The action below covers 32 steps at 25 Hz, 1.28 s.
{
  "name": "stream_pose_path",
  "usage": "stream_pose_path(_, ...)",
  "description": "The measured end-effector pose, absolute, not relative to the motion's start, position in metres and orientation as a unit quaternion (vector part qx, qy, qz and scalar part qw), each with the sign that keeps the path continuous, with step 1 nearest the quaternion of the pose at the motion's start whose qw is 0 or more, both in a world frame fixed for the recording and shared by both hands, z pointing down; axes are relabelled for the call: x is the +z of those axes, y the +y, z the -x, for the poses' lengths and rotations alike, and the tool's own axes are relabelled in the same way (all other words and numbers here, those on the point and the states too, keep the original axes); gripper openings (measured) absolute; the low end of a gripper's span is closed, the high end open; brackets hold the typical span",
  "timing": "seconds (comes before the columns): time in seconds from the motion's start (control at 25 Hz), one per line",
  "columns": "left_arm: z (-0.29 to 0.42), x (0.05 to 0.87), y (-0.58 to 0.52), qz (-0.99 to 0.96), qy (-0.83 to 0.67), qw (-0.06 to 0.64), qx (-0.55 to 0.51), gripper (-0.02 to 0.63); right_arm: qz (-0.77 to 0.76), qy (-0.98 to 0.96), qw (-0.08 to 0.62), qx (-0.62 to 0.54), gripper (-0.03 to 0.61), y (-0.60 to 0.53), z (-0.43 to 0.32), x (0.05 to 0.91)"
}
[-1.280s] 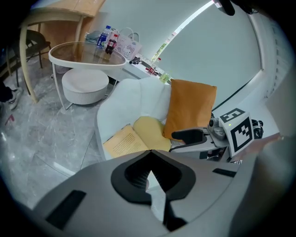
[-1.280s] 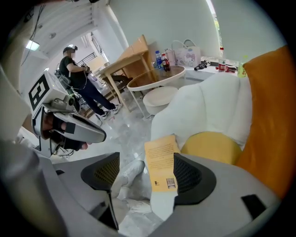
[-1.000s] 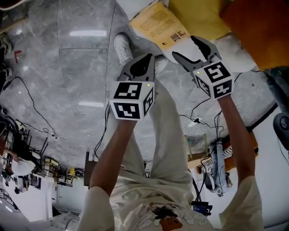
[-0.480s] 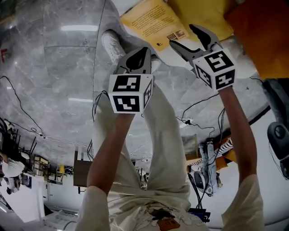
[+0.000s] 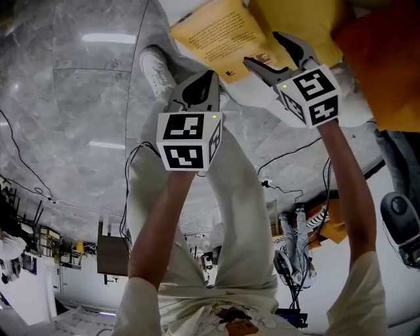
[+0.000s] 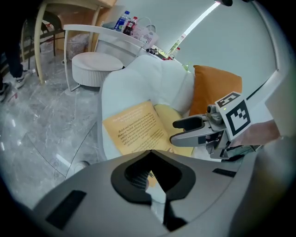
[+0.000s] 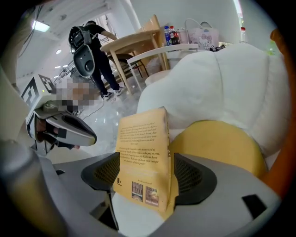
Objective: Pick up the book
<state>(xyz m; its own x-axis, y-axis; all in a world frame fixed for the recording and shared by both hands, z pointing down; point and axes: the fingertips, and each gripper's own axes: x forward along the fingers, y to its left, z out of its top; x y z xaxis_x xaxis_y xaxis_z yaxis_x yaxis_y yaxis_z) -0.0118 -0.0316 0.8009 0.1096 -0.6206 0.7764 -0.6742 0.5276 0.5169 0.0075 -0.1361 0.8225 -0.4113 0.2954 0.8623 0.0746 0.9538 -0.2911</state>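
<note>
While right gripper holds its jaws apart w/ the book edge between them, approach looks finished; book lies just beside yellow cushion. Next: clamp, then lift. Left gripper jaws together, empty, well short of cushion.

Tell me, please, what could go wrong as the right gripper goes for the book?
1. The right gripper, jaws apart, straddles only one end of the book. Clamped there, the thin paperback may sag or twist out.
2. The book lies against a soft yellow cushion, so a push could slide it instead of seating it.
3. The left gripper is shut and off the book, so nothing backs it up.
</note>
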Motion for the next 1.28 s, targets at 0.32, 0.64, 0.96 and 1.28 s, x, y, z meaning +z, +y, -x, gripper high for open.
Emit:
stream_pose_path(0.32, 0.014, 0.819, -0.025, -0.471, -0.669, 0.575, 0.014, 0.006, 0.146, -0.819, 0.547, 0.092, 0.367, -0.134, -0.005, 0.859)
stream_pose_path(0.64, -0.005, 0.823, -0.031, -0.513, -0.641, 0.569, 0.034, 0.006, 0.18, -0.808, 0.557, 0.067, 0.367, -0.132, -0.006, 0.881)
stream_pose_path(0.96, -0.01, 0.822, -0.035, -0.511, -0.641, 0.572, 0.026, 0.006, 0.191, -0.796, 0.569, 0.077, 0.325, -0.133, -0.007, 0.886)
stream_pose_path(1.28, -0.009, 0.82, -0.035, -0.512, -0.646, 0.565, 0.029, 0.006, 0.203, -0.807, 0.549, 0.076, 0.212, -0.118, -0.008, 0.849)
